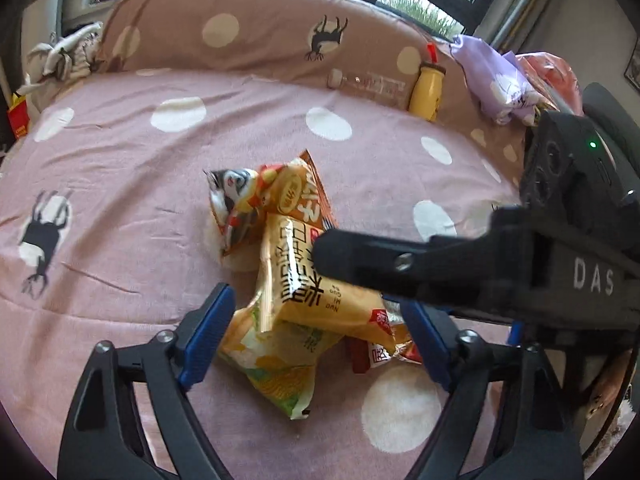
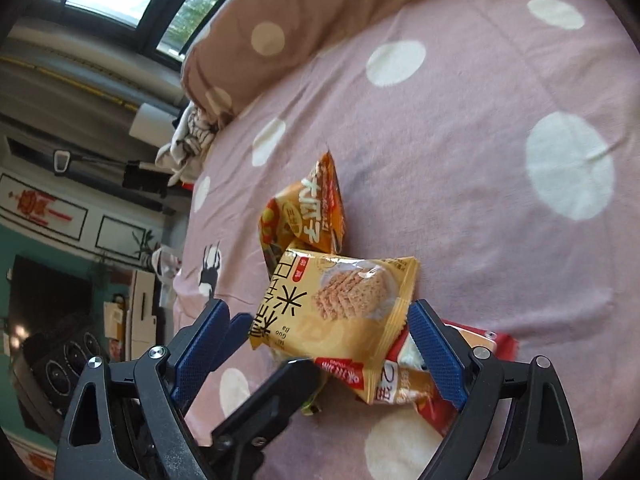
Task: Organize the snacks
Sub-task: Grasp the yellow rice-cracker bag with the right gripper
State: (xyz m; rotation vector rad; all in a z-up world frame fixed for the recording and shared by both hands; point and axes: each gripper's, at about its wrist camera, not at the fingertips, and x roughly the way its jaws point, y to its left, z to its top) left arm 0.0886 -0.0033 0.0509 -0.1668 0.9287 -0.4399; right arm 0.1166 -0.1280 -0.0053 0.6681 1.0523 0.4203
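Several snack bags lie in a pile on the pink polka-dot bedsheet (image 1: 120, 168). A yellow rice-cracker bag (image 1: 304, 280) lies on top, also in the right wrist view (image 2: 340, 304). An orange bag (image 1: 288, 192) lies behind it, also in the right wrist view (image 2: 312, 212). A green-yellow chip bag (image 1: 276, 360) and a red packet (image 1: 376, 356) lie underneath. My left gripper (image 1: 316, 336) is open, its jaws on either side of the pile's near end. My right gripper (image 2: 320, 344) is open around the rice-cracker bag's corner. Its black body (image 1: 480, 276) crosses the left wrist view.
A brown spotted pillow (image 1: 248, 40) runs along the far side of the bed. A yellow bottle (image 1: 427, 92) and a clear bottle (image 1: 368, 84) lean against it. Purple and pink bags (image 1: 504, 80) sit at the far right. Crumpled cloth (image 1: 60, 60) lies at the far left.
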